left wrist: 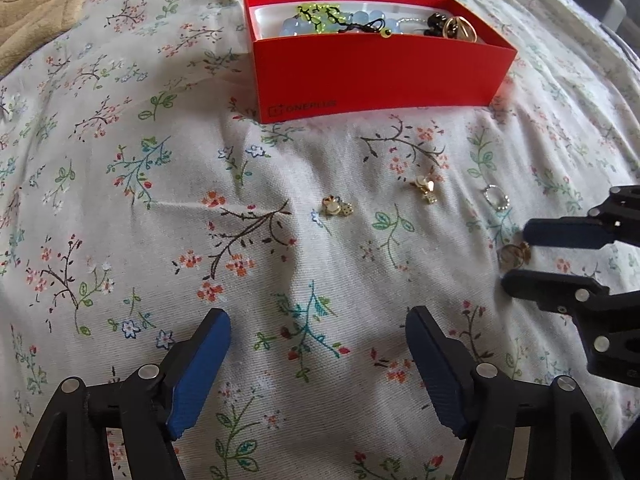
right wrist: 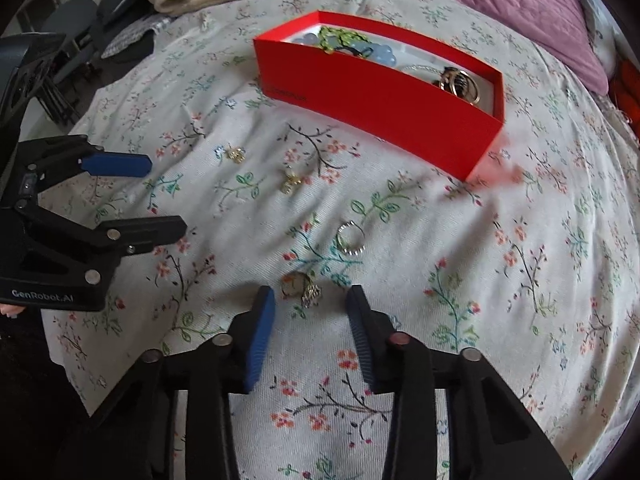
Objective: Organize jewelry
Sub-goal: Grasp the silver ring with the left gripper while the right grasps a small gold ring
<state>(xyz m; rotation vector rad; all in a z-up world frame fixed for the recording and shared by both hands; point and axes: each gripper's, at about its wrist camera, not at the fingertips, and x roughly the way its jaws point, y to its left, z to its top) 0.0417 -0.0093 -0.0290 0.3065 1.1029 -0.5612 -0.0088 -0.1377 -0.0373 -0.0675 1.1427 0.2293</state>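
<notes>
A flowery sheet (right wrist: 500, 280) lies under both tongs. Far ahead of them sits a red box (right wrist: 384, 104) with beads inside. The left tongs (left wrist: 318, 332) are wide. The right tongs (right wrist: 310, 302) are wide around a gold ring (right wrist: 300, 286). A silver ring (right wrist: 350, 238) lies just past it.

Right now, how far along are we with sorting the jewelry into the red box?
Partly done. The red box already holds blue beads, a green piece and gold hoops. Nothing is in hand: the right tool is open around a gold ring cluster on the bedspread, and the left tool is open. Still left: that cluster, the silver ring and two gold earrings.
</notes>
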